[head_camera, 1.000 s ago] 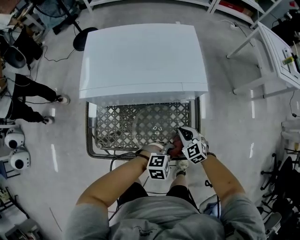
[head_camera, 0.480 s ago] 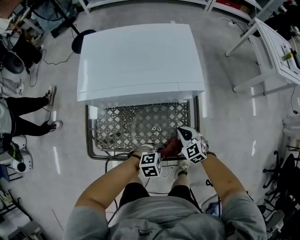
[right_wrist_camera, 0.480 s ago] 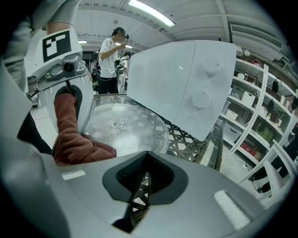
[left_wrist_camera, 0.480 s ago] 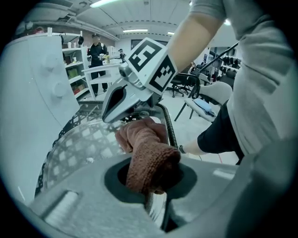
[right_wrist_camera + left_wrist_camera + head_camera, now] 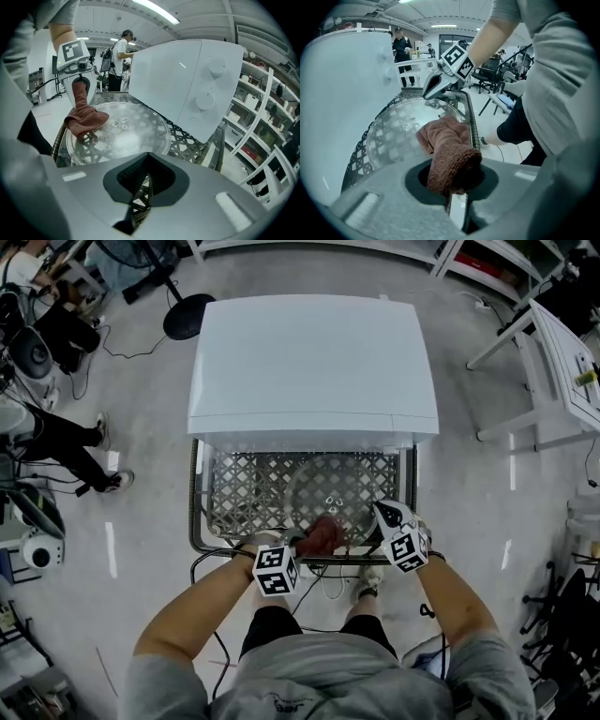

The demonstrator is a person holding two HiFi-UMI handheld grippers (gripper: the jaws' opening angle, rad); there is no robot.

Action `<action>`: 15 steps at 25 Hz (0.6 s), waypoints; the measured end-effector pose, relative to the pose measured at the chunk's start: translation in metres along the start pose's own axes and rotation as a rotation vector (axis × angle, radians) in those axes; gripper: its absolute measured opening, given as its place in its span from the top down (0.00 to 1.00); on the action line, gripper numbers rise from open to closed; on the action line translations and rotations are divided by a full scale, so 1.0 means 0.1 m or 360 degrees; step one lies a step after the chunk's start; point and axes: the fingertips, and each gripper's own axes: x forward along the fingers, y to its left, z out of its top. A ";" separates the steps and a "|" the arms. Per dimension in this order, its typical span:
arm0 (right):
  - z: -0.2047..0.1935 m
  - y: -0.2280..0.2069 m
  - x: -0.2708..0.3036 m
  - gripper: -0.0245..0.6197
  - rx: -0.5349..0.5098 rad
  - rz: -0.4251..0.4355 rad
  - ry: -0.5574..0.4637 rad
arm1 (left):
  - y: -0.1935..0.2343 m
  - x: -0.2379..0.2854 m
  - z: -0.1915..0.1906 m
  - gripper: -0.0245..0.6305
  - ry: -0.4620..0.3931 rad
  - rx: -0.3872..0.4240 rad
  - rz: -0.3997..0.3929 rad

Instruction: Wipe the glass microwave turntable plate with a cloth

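Brown terry cloth (image 5: 451, 159) fills my left tongs (image 5: 296, 547). Their jaws are clamped on one bunched end of it, and the loose end spills forward onto the glass plate (image 5: 330, 491). Seen from my head, the cloth sits on the plate's rim at about 6 to 7 o'clock, partly over the near edge of the worktop (image 5: 217, 512).

The plate lies flat on that dark lattice worktop, towards its right half. The white microwave (image 5: 314, 362) stands just beyond it at 12 o'clock. The lattice shows through the glass, and the small raised hub marks sit near the plate's middle.

My right tongs (image 5: 146, 182) have their jaws together with nothing between them. In the head view they hover at the plate's rim at about 4 o'clock, tips pointing in over the glass. I cannot tell whether they touch it. From their own camera the plate spreads out straight ahead, and the cloth lies on its far left part, at about 10 o'clock, hanging from the left tongs above it.

Both of my forearms reach in from 6 o'clock. Someone's legs (image 5: 70, 448) stretch across the floor well off at 9 o'clock.
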 end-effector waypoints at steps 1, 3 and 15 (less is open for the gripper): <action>0.00 0.00 0.00 0.95 -0.0001 -0.0003 0.0006 | 0.00 -0.03 -0.05 0.88 0.0003 -0.0005 0.0006; 0.00 -0.01 0.01 0.95 -0.0009 -0.0005 0.0017 | 0.00 -0.08 -0.11 0.88 0.0000 -0.0029 0.0026; -0.02 0.02 0.05 0.95 -0.0087 0.0022 0.0150 | 0.00 -0.64 0.24 0.88 -0.0242 -0.0199 0.0191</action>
